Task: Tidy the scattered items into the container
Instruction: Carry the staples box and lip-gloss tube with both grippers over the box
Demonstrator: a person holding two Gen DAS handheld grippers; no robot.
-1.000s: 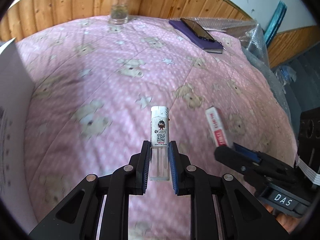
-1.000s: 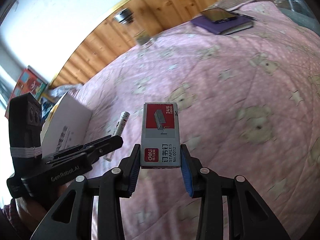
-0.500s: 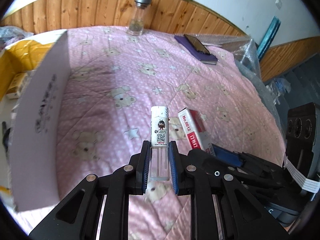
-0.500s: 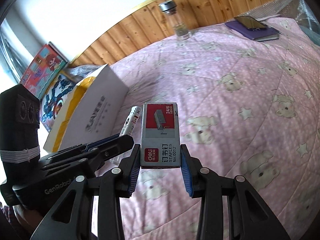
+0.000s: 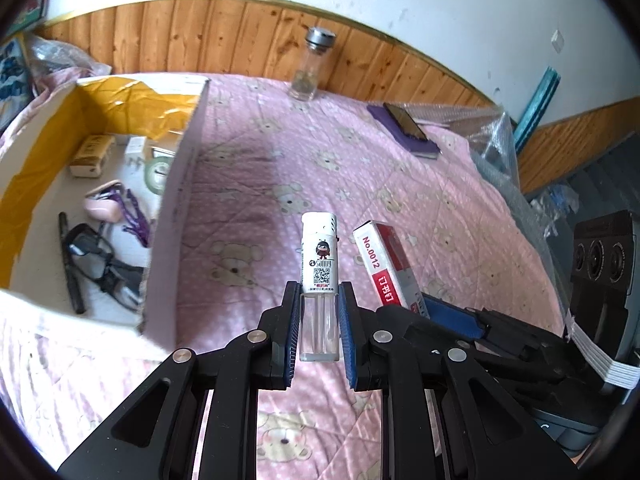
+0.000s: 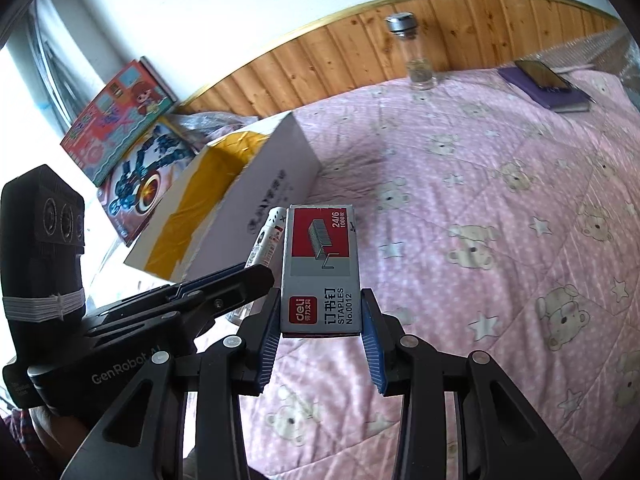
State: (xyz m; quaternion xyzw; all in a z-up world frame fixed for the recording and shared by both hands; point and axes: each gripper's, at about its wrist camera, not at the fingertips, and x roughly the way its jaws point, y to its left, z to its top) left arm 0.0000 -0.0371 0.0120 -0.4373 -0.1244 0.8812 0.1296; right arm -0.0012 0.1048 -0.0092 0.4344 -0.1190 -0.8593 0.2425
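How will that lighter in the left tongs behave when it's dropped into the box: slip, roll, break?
The lighter is gripped only at its clear lower end, so it may pivot or slip; the plastic looks smooth. Its flat-sided body probably won't roll once released. It looks light, so it should land gently in the box among the glasses.

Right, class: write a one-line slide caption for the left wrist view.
Left gripper grips a lighter near the open box; right gripper alongside holds a staple box.
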